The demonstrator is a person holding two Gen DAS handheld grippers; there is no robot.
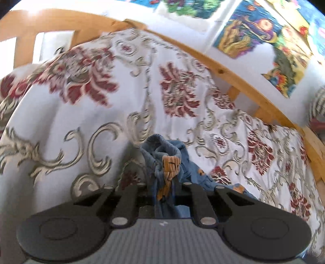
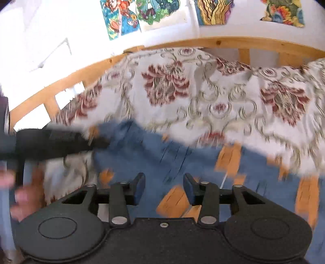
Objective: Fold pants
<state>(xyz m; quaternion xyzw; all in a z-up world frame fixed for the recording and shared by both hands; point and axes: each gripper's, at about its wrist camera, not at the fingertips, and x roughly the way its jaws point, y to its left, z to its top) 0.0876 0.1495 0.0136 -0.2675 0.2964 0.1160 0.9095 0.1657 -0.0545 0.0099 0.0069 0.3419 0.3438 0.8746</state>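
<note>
Wooden bed rails and a white wall hung with bright paintings frame a bed covered by a cream bedspread with red flowers and grey scrollwork. On it lie the pants, blue denim with orange patches, spread across the near part of the cover.

From the left wrist view, the left gripper is closed almost fully on a bunched ridge of that denim, with a rolled hem or waistband standing up just past its tips. From the right wrist view, the right gripper stands about half open above the cloth, holding nothing; the frame is blurred, so whether its tips brush the fabric is unclear.

Denim like this is probably soft, floppy and fairly light, so it will sag from a single pinch. Hems, the waistband or seamed edges likely offer the firmest hold.
</note>
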